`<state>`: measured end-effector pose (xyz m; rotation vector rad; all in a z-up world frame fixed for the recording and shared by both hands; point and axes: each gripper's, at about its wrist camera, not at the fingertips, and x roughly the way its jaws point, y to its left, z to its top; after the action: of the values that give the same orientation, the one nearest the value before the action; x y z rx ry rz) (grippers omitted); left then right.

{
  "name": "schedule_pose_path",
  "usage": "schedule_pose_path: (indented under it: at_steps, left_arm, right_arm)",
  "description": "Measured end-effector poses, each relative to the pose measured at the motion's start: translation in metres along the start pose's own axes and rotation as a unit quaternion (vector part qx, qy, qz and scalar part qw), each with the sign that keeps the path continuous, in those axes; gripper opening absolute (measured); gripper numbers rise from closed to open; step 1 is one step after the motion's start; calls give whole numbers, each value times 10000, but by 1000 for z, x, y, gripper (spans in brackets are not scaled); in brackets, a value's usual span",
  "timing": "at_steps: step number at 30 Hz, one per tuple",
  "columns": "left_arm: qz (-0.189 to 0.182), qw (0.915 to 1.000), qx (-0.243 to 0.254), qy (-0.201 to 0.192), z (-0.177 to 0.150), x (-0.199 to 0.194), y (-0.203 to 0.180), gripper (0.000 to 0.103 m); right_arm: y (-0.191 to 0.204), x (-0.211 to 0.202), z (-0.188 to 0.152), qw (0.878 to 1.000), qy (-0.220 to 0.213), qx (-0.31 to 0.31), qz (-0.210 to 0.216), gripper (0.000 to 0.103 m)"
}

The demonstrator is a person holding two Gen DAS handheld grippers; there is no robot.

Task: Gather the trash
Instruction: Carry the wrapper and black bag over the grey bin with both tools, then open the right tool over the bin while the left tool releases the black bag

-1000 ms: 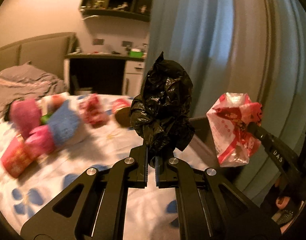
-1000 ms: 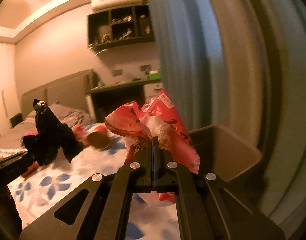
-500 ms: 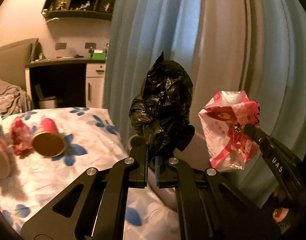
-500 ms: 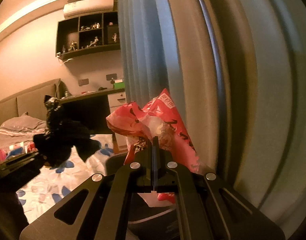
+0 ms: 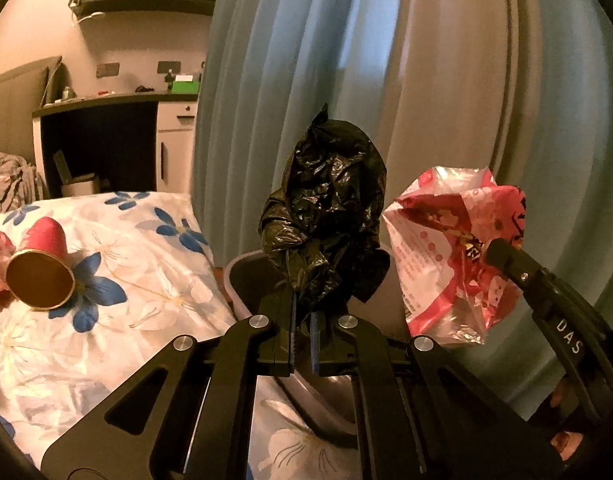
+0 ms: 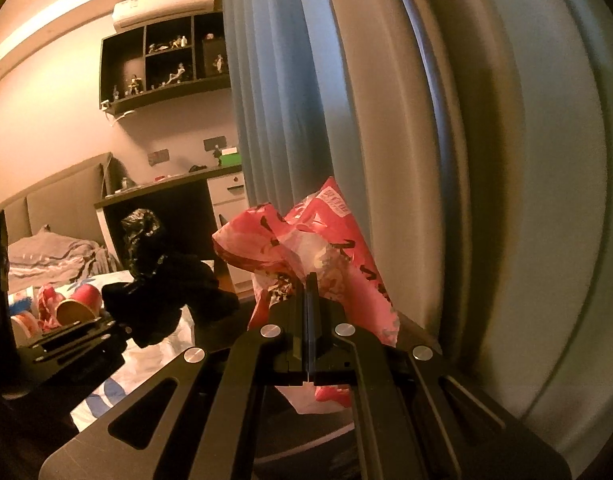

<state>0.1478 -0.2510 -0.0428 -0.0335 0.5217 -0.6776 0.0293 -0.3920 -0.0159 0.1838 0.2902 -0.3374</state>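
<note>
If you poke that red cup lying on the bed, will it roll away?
Probably a little. The red cup lies on its side on the flowered bedsheet, so its round wall could roll, likely curving because the mouth is wider than the base. The soft, wrinkled sheet would probably stop it soon. It looks like a thin paper cup, so likely light and easy to squash.

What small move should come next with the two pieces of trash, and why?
Probably lower both over the bin and then open. The left gripper pinches the black bag above the bin's mouth; the right gripper grips the red wrapper beside it, by the curtain.
</note>
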Motion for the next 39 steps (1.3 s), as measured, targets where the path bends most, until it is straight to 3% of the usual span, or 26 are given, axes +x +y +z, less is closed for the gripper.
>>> schedule_pose_path:
  at_steps: [13, 15, 16, 18, 19, 21, 25, 28, 33, 39]
  left_arm:
    - [-308, 9992, -61, 230, -8, 23, -6, 6]
    - [-408, 9988, -78, 247, -9, 24, -6, 13]
    - [-483, 9984, -138, 257, -9, 25, -4, 22]
    - [-531, 9980, -267, 237, -11, 24, 1, 40]
    - [-500, 9981, -317, 197, -11, 23, 3, 53]
    - [-491, 9978, -428, 114, -11, 19, 11, 59]
    - [-273, 9981, -558, 33, -12, 9, 23, 77]
    - [-9, 9980, -617, -96, -14, -4, 32, 88]
    - [491, 9965, -640, -206, -19, -31, 49, 95]
    - [1284, 9885, -727, -332, -36, -77, 76, 96]
  right_arm:
    - [-1, 11, 2, 9999, 106, 36, -45, 1]
    - [-1, 11, 3, 9999, 113, 45, -22, 4]
    - [-1, 11, 4, 9999, 124, 49, -6, 7]
    - [-2, 12, 4, 9999, 121, 71, -22, 25]
    - [-3, 11, 5, 9999, 111, 101, -6, 28]
    - [-5, 10, 5, 9999, 83, 104, -27, 30]
    - [-5, 5, 6, 9999, 24, 115, -47, 38]
    - [-4, -3, 6, 9999, -70, 153, -16, 55]
    - [4, -18, 2, 9997, -152, 130, 113, 78]
    - [28, -32, -10, 9992, -80, 11, 390, 86]
